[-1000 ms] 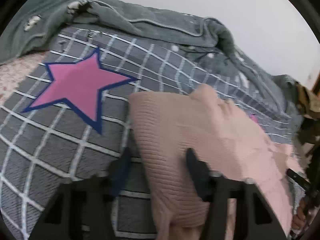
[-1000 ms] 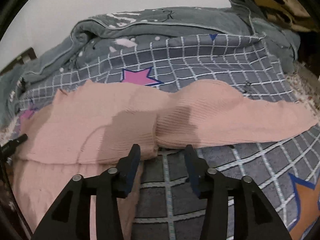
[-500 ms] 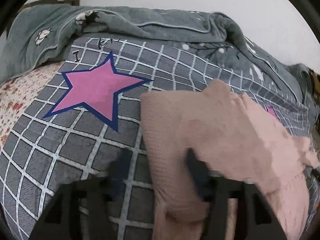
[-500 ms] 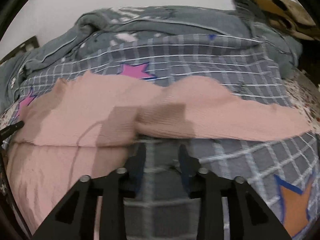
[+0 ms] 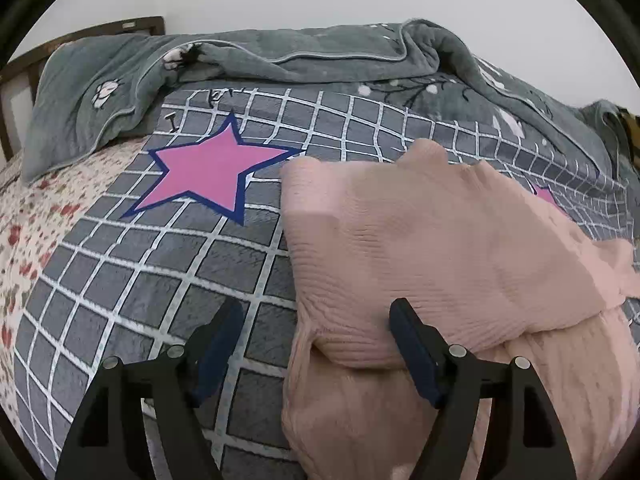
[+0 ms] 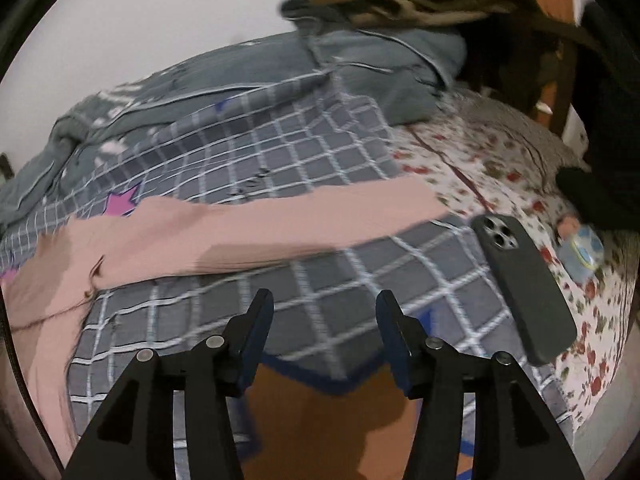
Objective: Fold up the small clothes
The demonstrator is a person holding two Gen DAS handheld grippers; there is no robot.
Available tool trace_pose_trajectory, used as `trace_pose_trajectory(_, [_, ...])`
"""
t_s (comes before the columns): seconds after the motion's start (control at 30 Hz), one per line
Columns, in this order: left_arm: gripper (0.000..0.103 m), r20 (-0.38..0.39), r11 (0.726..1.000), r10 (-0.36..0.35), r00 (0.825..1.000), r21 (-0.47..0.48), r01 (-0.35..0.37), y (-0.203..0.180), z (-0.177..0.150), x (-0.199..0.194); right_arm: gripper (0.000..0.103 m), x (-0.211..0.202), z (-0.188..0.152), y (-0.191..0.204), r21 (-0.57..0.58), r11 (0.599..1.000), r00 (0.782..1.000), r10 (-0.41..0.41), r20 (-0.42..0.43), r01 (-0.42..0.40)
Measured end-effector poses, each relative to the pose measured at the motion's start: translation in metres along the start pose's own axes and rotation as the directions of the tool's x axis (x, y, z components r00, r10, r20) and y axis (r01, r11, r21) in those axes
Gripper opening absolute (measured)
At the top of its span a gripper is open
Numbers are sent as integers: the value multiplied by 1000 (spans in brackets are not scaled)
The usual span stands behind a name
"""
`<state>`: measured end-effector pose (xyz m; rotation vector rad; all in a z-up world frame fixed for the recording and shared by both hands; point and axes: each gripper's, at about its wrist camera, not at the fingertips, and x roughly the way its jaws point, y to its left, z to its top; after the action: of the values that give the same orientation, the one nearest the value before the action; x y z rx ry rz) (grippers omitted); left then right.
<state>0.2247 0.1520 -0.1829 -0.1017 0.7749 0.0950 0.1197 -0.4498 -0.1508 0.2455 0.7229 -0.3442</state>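
Left wrist view: my left gripper (image 5: 316,344) is opening over the folded sweater (image 5: 432,248) on the blanket (image 5: 160,272). Right gripper (image 6: 324,332) opening, empty; best catch the sleeve (image 6: 304,216) near its cuff.

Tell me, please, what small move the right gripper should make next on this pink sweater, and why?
Probably swing the right gripper towards the outstretched sleeve and take it near the cuff. That sleeve lies unfolded across the checked blanket, while the other side is already folded over. The right jaws are opening with nothing between them.
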Motion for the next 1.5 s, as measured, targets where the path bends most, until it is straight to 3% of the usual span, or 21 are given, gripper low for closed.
trace_pose_trajectory(0.3, [82,-1,999,52,999,-10,-52,-4,-2,2,53,33,14,-24,46,996,997,78,-6,-78])
trace_pose_trajectory(0.87, [82,4,995,104,995,-2,-104,-1,7,4,54,94,50,-55,253,954,983,179,-51,-161])
trace_pose_trajectory(0.9, [82,7,994,106,994,-2,-106,0,7,3,52,94,51,-56,259,953,983,176,-46,-159])
trace_pose_trajectory(0.93, [82,10,994,108,994,-2,-108,0,7,3,43,94,53,-56,257,956,987,157,-40,-141])
trace_pose_trajectory(0.97, [82,12,994,108,994,-4,-108,1,7,2,32,93,55,-55,240,965,992,119,-36,-108])
trace_pose_trajectory(1.0, [82,15,995,104,994,-9,-104,2,7,1,6,93,58,-52,205,977,997,68,-32,-60])
trace_pose_trajectory(1.1, [82,18,996,91,996,-24,-91,5,6,-2,6,81,65,-42,117,993,1000,25,-5,-24])
trace_pose_trajectory(1.33, [82,15,999,37,999,-24,-36,7,-1,-18,6,9,89,0,-19,999,986,-47,162,51])
trace_pose_trajectory(1.43, [82,-20,996,43,999,-71,-44,15,-3,-21,6,-24,103,39,-91,994,970,-39,240,62])
trace_pose_trajectory(1.5, [82,-31,994,-3,1000,-112,0,23,-6,-24,6,-43,110,74,-154,987,961,-4,278,49])
